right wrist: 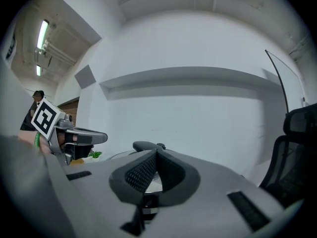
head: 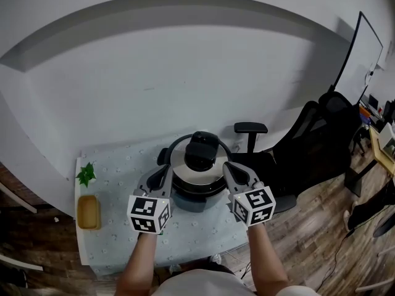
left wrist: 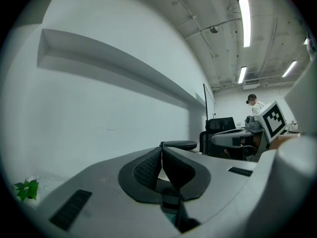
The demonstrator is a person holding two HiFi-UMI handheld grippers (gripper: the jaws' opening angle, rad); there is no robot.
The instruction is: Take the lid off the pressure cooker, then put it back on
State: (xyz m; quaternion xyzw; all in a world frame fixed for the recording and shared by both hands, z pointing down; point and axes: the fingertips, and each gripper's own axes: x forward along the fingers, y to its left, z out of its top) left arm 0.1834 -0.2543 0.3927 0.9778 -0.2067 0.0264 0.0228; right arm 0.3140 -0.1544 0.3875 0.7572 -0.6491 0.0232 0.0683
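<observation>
White wall (head: 185,73), patterned table (head: 114,239), pressure cooker (head: 199,179), left hand-held gripper (head: 165,170), right hand-held gripper (head: 226,166), both closed.

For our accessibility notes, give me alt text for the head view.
From above, a pressure cooker, lid on, stands on a pale table between a person's left tool and right tool. A green sprig and yellow box sit at the table's left edge; a black chair stands right.

A plain white wall (head: 185,66) fills the far side, with a long shallow ledge (left wrist: 114,63) running across it. To the right, a black office chair (head: 315,134) stands on a wood-plank floor (head: 308,221). Fluorescent strip lights (left wrist: 243,14) glow on the ceiling. A pale patterned cloth covers the near table (head: 117,239).
</observation>
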